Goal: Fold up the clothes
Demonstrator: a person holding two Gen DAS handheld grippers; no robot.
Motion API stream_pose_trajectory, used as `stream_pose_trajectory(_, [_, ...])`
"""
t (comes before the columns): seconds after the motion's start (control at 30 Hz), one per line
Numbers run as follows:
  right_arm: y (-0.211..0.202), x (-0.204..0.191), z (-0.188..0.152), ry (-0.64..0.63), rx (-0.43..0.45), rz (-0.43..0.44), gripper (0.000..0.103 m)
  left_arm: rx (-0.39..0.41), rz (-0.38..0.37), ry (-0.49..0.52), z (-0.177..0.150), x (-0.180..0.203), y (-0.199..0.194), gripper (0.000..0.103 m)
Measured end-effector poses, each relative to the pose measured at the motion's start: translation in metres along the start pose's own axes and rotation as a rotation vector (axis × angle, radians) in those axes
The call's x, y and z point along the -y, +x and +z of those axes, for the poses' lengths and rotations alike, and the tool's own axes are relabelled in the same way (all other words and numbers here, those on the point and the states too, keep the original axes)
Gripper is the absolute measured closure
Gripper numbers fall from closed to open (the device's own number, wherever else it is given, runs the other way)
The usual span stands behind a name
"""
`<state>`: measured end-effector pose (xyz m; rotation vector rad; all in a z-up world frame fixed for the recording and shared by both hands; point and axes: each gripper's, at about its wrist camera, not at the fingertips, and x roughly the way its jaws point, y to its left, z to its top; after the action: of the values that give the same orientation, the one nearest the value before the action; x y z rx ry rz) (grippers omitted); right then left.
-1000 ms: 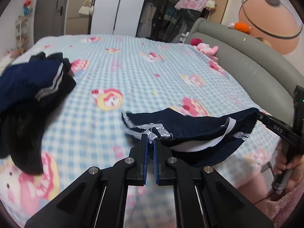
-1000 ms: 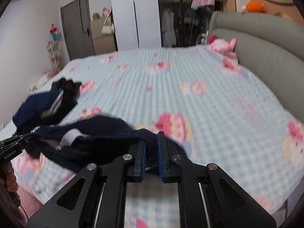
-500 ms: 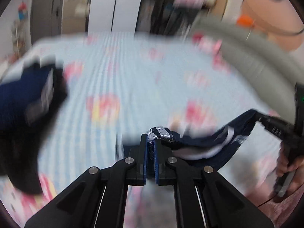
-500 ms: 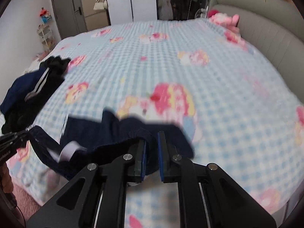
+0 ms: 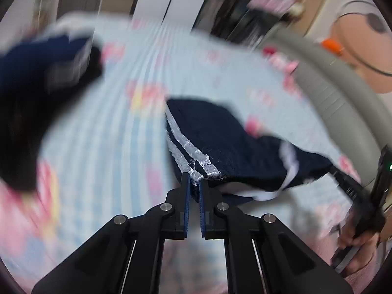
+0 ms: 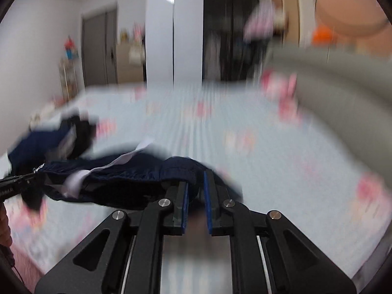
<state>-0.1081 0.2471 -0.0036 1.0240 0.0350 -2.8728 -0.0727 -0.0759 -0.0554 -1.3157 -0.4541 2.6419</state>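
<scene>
Two grippers, one navy garment (image 5: pixel 227 144) with two silvery stripes stretched between them above the checked bed (image 5: pixel 103 152), and one dark clothes heap (image 5: pixel 36 85) off to the left. Left gripper (image 5: pixel 194 183): jaws pressed nearly together, pinching the striped hem. Right gripper (image 6: pixel 196 188): jaws nearly closed, clamping the garment's other end; a hand (image 5: pixel 360 242) gripping its handle.
</scene>
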Motion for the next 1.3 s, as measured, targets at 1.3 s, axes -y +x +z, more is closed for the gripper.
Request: stream_pose_trajectory(1.3, [0.036,0.047,-0.082,0.241,-0.151,0.025,0.076,-0.103,-0.107,-0.069,-0.031,-0.025,0.051,0.093])
